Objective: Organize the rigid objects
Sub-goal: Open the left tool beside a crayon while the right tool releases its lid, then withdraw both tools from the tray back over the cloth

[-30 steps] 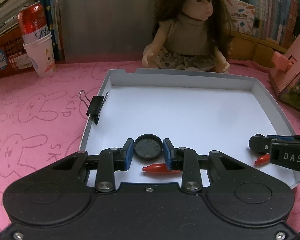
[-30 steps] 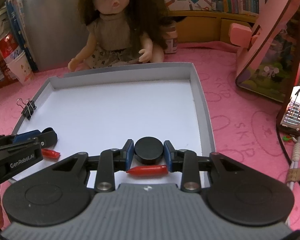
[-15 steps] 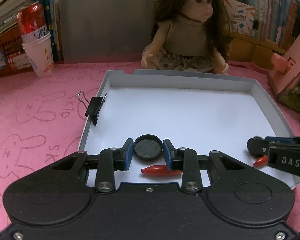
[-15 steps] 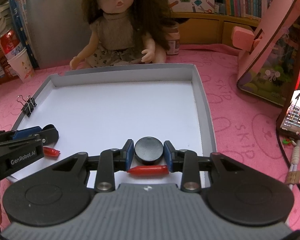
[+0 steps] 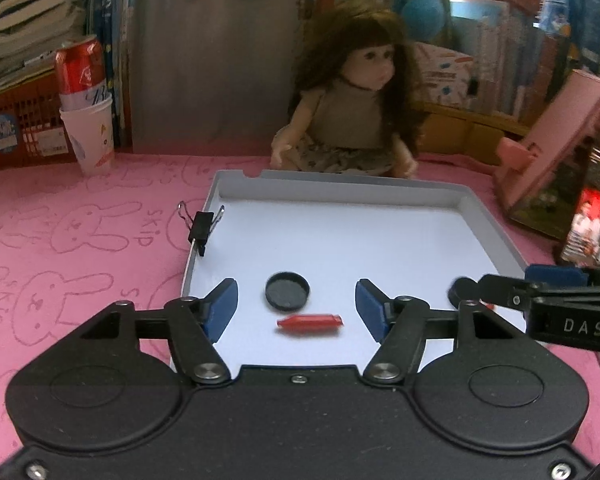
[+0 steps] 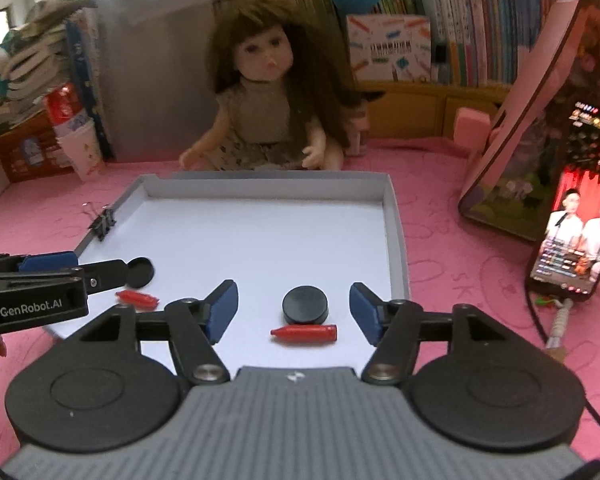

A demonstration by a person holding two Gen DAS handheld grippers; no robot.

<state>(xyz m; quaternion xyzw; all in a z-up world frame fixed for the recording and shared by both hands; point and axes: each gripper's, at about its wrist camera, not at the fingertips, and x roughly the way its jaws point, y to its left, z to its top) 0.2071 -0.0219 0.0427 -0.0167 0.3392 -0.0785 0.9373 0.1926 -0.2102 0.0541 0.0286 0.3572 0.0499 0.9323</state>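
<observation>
A shallow grey tray [image 5: 474,216] [image 6: 396,232] with a white floor lies on the pink cloth. In the left wrist view a black round lid [image 5: 287,291], hollow side up, and a red cap [image 5: 310,324] rest on the tray floor near the front left. My left gripper [image 5: 296,308] hangs over them, jaws opening, pads clear of the lid. In the right wrist view a black puck-like lid [image 6: 305,304] and a second red cap [image 6: 305,334] lie near the tray's front right. My right gripper [image 6: 293,309] straddles that lid, jaws opening, touching nothing.
A black binder clip [image 5: 201,227] grips the tray's left wall. A doll [image 5: 352,120] sits behind the tray. A red can in a white cup [image 5: 86,112] stands far left. A pink toy house [image 6: 540,128] and a lit phone [image 6: 576,236] stand to the right.
Both grippers have let go of their black lids and spread their jaws. Both have drawn back and up, so the lids and red caps now lie free on the tray.
</observation>
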